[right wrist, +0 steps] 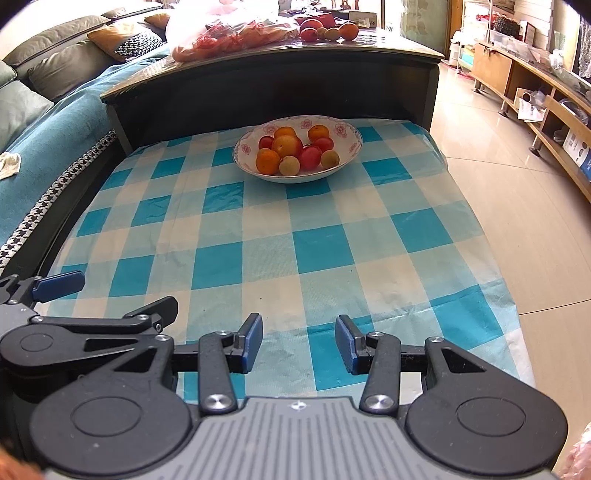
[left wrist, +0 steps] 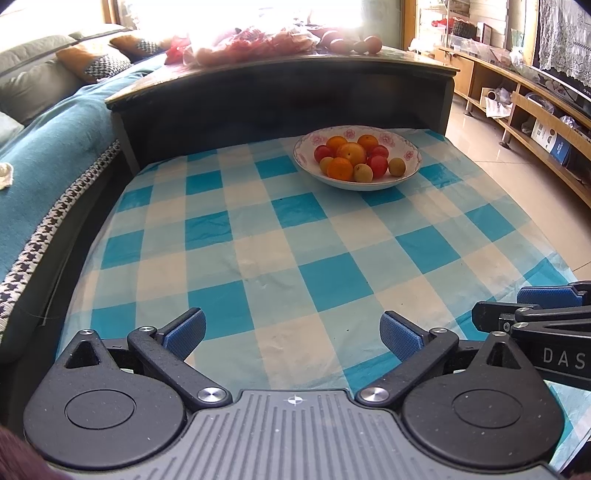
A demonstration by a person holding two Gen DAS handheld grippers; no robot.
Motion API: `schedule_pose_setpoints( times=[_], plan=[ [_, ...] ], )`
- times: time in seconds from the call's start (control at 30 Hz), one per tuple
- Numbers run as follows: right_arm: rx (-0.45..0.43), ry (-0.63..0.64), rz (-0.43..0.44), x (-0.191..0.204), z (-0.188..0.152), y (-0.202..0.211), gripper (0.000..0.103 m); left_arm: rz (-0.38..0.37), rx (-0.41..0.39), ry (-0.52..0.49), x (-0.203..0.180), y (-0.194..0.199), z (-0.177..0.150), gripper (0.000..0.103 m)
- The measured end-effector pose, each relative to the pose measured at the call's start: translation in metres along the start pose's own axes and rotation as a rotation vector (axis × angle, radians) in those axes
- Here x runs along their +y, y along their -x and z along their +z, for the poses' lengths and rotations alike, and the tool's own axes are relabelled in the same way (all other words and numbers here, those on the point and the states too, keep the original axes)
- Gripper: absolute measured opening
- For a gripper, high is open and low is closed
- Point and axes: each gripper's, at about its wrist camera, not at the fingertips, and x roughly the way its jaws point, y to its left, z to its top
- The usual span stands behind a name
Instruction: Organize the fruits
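A white floral bowl sits at the far side of the blue-and-white checked cloth. It holds several fruits: oranges, red ones and small pale yellow ones. My left gripper is open and empty over the near edge of the cloth. My right gripper is open and empty beside it. Each gripper shows at the edge of the other's view.
A dark raised table stands behind the cloth, with loose fruits and a plastic bag on top. A sofa with a teal blanket lies left. Tiled floor and wooden shelves lie right.
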Motion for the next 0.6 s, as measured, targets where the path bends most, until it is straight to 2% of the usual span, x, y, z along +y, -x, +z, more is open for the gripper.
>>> schedule_pose_setpoints(
  times=[0.6],
  plan=[
    [0.0, 0.0, 0.0, 0.0006, -0.0001, -0.0004, 0.045, 0.013, -0.011, -0.006, -0.001, 0.0014, -0.0012, 0.102]
  ],
)
